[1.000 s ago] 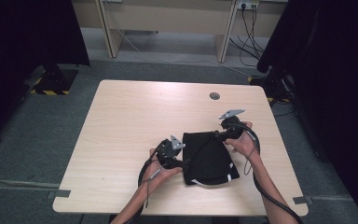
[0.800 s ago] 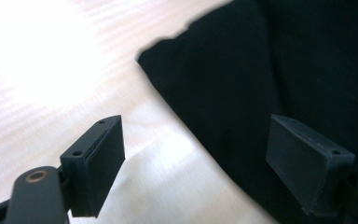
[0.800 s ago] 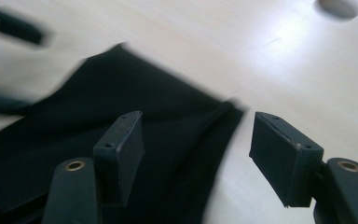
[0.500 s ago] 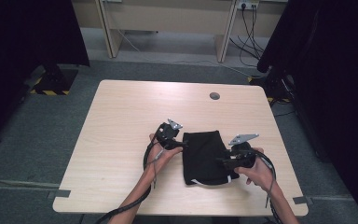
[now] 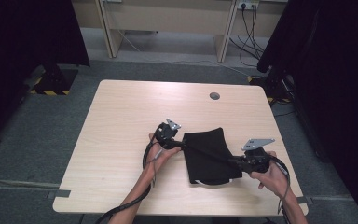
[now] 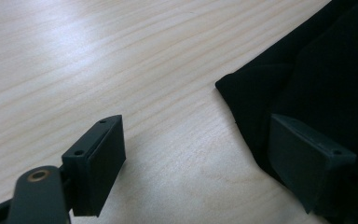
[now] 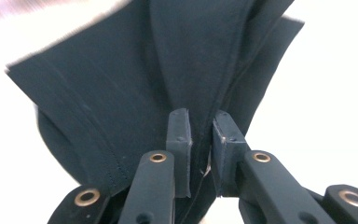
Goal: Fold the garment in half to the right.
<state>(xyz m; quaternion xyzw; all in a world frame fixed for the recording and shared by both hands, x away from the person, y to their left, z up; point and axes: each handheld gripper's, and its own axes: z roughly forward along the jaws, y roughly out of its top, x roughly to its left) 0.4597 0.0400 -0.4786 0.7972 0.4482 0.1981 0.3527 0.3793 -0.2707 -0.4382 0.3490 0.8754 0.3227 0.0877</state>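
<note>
A folded black cloth lies on the pale wooden table, right of centre. My left gripper sits at the cloth's far left corner. In the left gripper view it stands open, one pad over bare wood and the other over the edge of the cloth. My right gripper is at the near right edge. Its jaws have just been closing, and in the right gripper view they pinch a raised fold of the cloth.
A round cable hole sits in the table near its far edge. A thin white strip peeks out below the cloth's near edge. Dark curtains hang at both sides, and desk legs and cables stand beyond the table.
My right gripper moved from the cloth's far right corner to its near right edge and closed on a fold. My left gripper shifted from the cloth's near left side to its far left corner.
</note>
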